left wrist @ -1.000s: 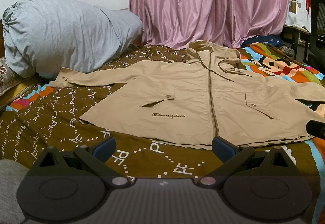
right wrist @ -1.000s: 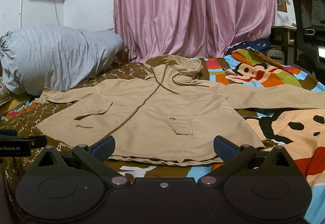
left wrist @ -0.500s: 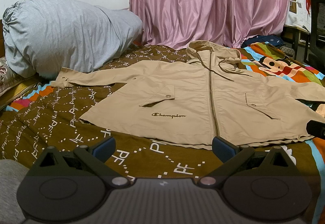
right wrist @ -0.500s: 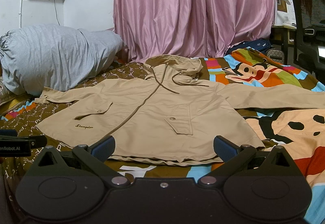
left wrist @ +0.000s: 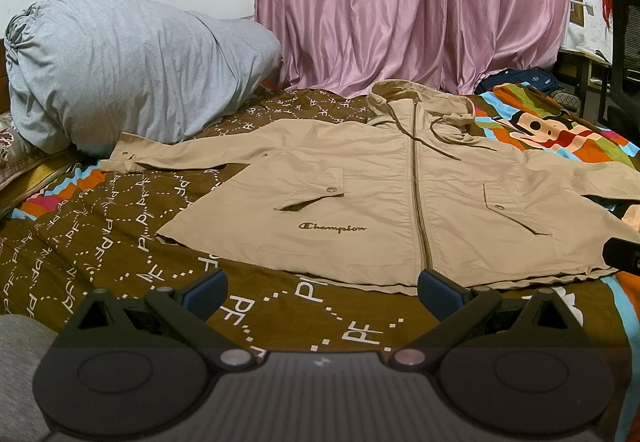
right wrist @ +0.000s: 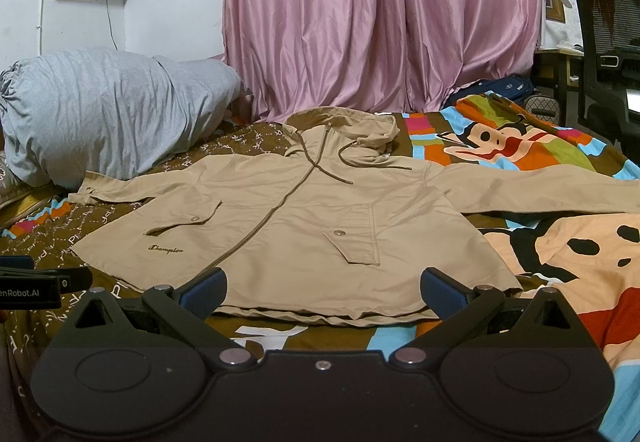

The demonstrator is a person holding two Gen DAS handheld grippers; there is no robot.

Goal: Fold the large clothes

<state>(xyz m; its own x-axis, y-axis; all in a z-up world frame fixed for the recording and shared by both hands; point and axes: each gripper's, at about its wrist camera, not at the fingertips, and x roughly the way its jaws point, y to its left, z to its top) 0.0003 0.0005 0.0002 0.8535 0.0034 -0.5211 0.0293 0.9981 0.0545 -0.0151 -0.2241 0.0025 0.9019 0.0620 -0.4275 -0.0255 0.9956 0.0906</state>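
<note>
A beige hooded Champion jacket (left wrist: 384, 197) lies flat and face up on the bed, zipped, with both sleeves spread out to the sides; it also shows in the right wrist view (right wrist: 296, 226). My left gripper (left wrist: 322, 292) is open and empty, just short of the jacket's hem on its left half. My right gripper (right wrist: 323, 292) is open and empty, over the hem on its right half. The right sleeve (right wrist: 540, 189) runs off to the right edge. The left sleeve cuff (left wrist: 124, 157) ends near the grey bundle.
A big grey bedding bundle (left wrist: 128, 69) sits at the back left of the bed. The bed cover (left wrist: 100, 242) is brown with letters on the left and has bright cartoon prints (right wrist: 560, 250) on the right. Pink curtains (left wrist: 412, 1) hang behind. A black office chair (right wrist: 608, 41) stands at the right.
</note>
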